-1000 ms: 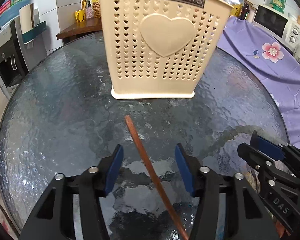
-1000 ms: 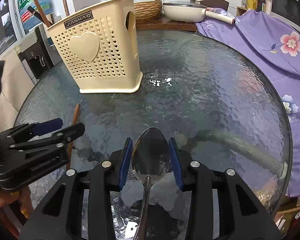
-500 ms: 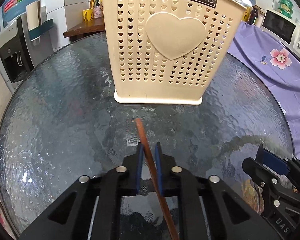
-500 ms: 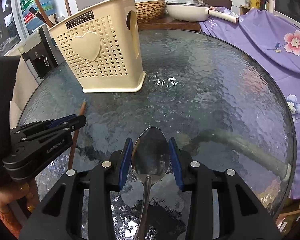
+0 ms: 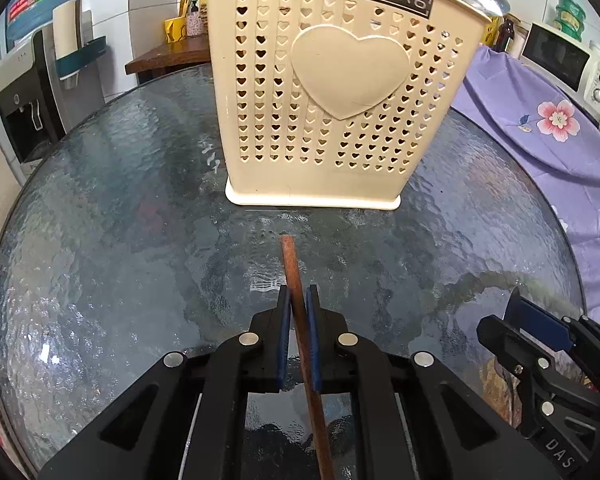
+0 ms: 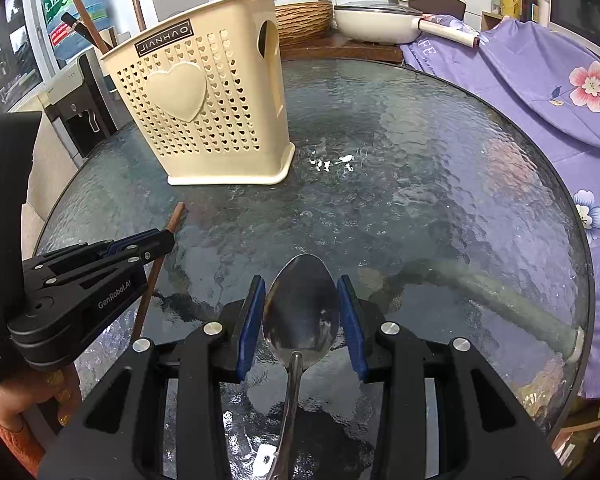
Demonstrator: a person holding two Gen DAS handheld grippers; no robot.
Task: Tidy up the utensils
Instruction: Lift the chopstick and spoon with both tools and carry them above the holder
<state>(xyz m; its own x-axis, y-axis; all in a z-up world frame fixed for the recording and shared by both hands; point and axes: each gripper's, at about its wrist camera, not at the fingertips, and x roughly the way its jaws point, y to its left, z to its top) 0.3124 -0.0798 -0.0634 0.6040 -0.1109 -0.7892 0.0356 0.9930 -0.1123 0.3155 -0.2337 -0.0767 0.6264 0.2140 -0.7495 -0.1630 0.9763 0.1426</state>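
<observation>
With both utensils gripped, the next lift should go straight up and slowly — judging by the long overhang, the chopstick (image 5: 291, 264) could swivel in the left tongs (image 5: 297, 300), which are clenched on its shaft, its tip aimed at the cream utensil holder (image 5: 332, 120) standing further along the glass desk (image 5: 100, 208). The right tongs (image 6: 300, 304) grasp a metal spoon (image 6: 300, 300) by its bowl — handle trailing back beneath them.

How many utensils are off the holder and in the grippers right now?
2. A brown chopstick is clamped in the left gripper; a metal spoon sits between the right gripper pads. Others stand in the cream holder, maybe partly hidden.
</observation>
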